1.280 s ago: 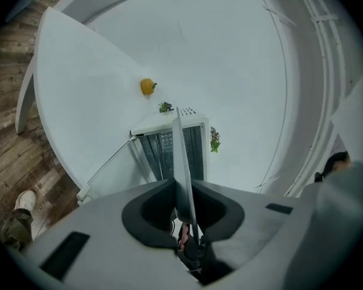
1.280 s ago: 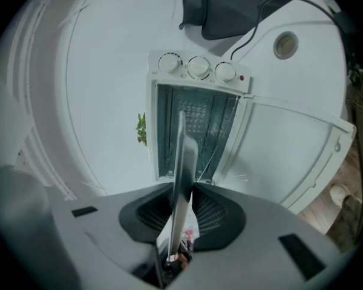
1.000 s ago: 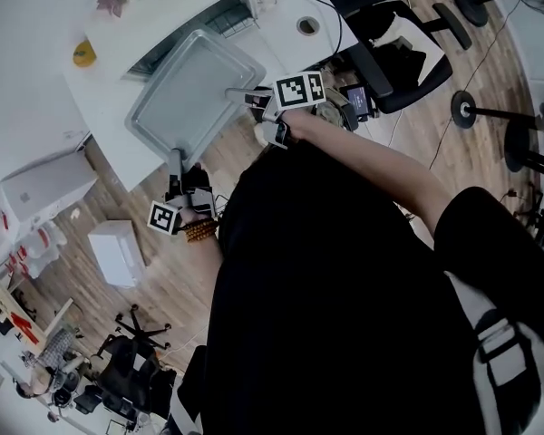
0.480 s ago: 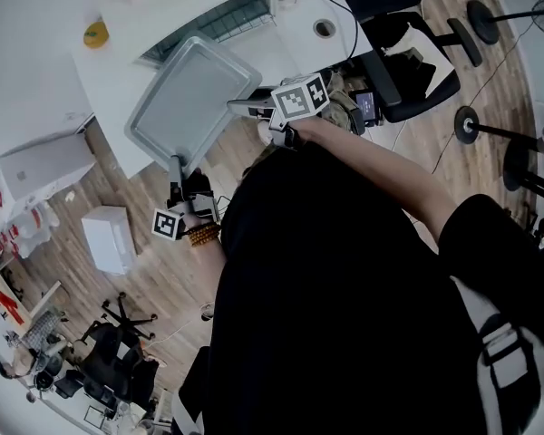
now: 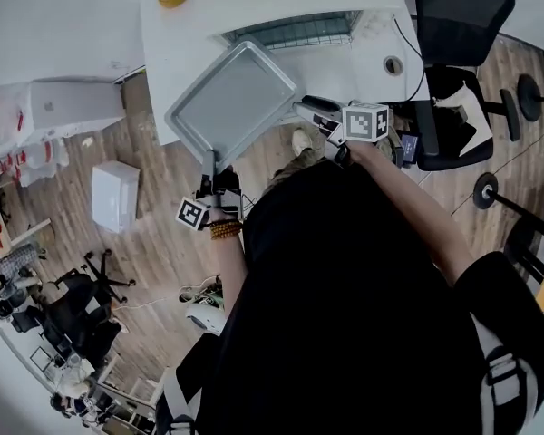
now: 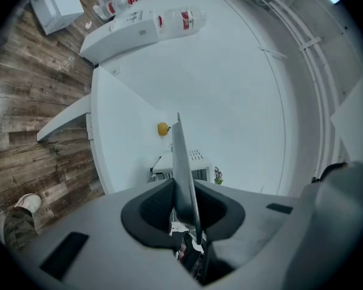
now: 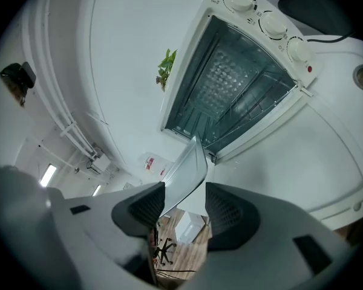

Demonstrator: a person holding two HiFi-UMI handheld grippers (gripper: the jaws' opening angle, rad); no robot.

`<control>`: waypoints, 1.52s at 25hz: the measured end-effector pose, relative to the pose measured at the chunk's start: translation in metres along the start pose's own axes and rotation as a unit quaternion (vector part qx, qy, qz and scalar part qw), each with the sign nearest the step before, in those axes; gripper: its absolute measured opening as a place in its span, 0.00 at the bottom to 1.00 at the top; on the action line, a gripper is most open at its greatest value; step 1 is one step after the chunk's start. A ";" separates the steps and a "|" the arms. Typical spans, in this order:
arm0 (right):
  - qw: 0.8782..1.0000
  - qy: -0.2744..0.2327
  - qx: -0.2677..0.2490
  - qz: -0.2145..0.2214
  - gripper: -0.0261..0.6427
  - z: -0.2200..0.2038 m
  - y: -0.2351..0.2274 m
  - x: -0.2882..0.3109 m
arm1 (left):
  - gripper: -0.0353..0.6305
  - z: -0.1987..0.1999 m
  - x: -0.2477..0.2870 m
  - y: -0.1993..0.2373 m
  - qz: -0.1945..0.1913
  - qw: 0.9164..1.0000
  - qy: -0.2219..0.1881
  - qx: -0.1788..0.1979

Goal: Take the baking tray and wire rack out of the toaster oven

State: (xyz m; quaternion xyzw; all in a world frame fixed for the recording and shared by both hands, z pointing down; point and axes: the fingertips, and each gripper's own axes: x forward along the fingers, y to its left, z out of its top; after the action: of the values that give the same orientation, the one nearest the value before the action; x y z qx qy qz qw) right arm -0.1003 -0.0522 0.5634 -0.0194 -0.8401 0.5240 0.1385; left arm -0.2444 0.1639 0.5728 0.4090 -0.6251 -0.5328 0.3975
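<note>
Table first: the white table (image 5: 186, 57) carries the toaster oven (image 5: 295, 27) at its far side, and the oven stands open toward us. We have the baking tray (image 5: 236, 102) fully clear of the oven. It is held in the air over the near part of the table, with its near corner past the table's edge and above the wood floor. So we judge the first half of the job nearly done, since the tray only needs setting down.

The wire rack (image 7: 257, 109) sits inside the oven cavity on its rails, so that half is not yet begun.

Our left gripper (image 5: 208, 163) is clamped on the tray's near rim, and the thin metal edge runs straight up between its pads in the left gripper view. Our right gripper (image 5: 302, 107) has the tray's right rim between its jaws, but they are opening and the right pad stands off the metal. The left gripper alone carries the tray.
</note>
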 end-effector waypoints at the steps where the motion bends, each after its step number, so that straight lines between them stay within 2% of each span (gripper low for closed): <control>1: 1.000 0.002 0.001 -0.002 0.35 0.000 -0.002 0.000 | 0.16 0.000 -0.003 0.001 -0.002 1.000 -0.004 -0.004; 7: 1.000 0.006 0.007 -0.006 0.35 0.007 -0.014 0.005 | 0.16 0.003 -0.018 0.008 -0.020 0.999 -0.024 -0.019; 12: 1.000 0.015 -0.003 -0.017 0.35 0.013 -0.021 0.010 | 0.17 0.012 -0.034 0.009 -0.049 0.998 -0.046 -0.006; 14: 1.000 0.014 -0.005 -0.019 0.34 0.018 -0.022 0.011 | 0.17 0.016 -0.040 0.016 -0.052 0.997 -0.062 -0.012; 21: 0.999 -0.009 0.030 -0.022 0.35 0.035 -0.031 0.016 | 0.17 0.021 -0.053 0.034 -0.046 0.995 -0.090 -0.019; 25: 0.999 -0.006 0.032 -0.022 0.34 0.035 -0.034 0.019 | 0.17 0.021 -0.068 0.045 -0.048 0.991 -0.122 -0.037; 31: 0.998 -0.018 0.059 -0.024 0.34 0.035 -0.041 0.018 | 0.17 0.035 -0.083 0.068 -0.028 0.983 -0.178 -0.037; 38: 0.998 -0.006 0.048 -0.035 0.34 0.021 -0.043 0.019 | 0.18 0.052 -0.080 0.087 -0.011 0.976 -0.213 -0.043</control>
State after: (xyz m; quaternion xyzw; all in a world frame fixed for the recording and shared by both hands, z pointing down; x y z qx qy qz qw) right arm -0.1192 -0.0868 0.5972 0.0192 -0.8151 0.5585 0.1527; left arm -0.2722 0.2652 0.6482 0.2757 -0.6673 -0.6386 0.2665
